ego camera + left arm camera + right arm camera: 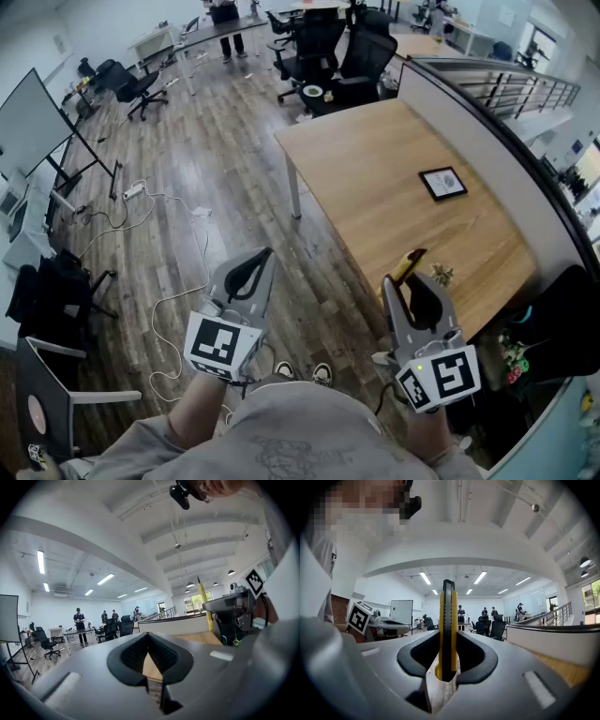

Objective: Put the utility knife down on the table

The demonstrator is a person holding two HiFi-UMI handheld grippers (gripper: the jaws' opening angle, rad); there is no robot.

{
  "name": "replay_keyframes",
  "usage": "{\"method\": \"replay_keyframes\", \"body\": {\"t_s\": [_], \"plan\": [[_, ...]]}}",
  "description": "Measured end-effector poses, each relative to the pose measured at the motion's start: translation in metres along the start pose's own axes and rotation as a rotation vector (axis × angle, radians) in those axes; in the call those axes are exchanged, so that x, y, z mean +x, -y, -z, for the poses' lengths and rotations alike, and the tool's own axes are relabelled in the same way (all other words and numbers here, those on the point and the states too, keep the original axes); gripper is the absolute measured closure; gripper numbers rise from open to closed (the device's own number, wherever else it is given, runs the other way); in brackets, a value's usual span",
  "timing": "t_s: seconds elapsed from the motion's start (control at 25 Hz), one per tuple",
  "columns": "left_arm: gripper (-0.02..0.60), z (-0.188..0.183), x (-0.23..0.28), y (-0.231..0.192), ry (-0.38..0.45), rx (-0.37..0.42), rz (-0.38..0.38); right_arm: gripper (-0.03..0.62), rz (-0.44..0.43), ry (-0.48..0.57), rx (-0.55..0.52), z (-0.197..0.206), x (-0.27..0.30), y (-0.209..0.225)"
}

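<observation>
Open office: wood plank floor [216,169], light wooden bench [394,178], black office chairs [319,47] behind it, whiteboard [28,122] left, metal railing [534,89] right, ceiling strip lights [424,578] on.

The head view looks steeply down on the left gripper [265,253], the right gripper [412,281] and the wooden table [403,187]; each gripper view sits close behind its own jaws, facing level across the office. Both gripper views share the distant people [461,613]; the left one catches the utility knife [204,606].

Left claw [263,257] level, jaws together (empty), right claw [411,281] level, clamping utility knife [448,630]
</observation>
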State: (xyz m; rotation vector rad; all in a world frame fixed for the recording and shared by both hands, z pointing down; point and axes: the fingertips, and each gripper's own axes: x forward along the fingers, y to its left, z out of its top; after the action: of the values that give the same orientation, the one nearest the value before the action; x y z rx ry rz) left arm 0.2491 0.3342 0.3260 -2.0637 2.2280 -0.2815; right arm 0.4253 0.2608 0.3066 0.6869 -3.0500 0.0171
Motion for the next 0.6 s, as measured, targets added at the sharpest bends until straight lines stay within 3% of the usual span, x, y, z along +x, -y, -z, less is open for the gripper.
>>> {"method": "replay_keyframes", "body": {"t_s": [0.6], "plan": [[0.58, 0.004, -0.007, 0.016, -0.013, -0.001, -0.019, 0.474, -0.052, -0.019, 0.007, 0.013, -0.003, 0.0]]}}
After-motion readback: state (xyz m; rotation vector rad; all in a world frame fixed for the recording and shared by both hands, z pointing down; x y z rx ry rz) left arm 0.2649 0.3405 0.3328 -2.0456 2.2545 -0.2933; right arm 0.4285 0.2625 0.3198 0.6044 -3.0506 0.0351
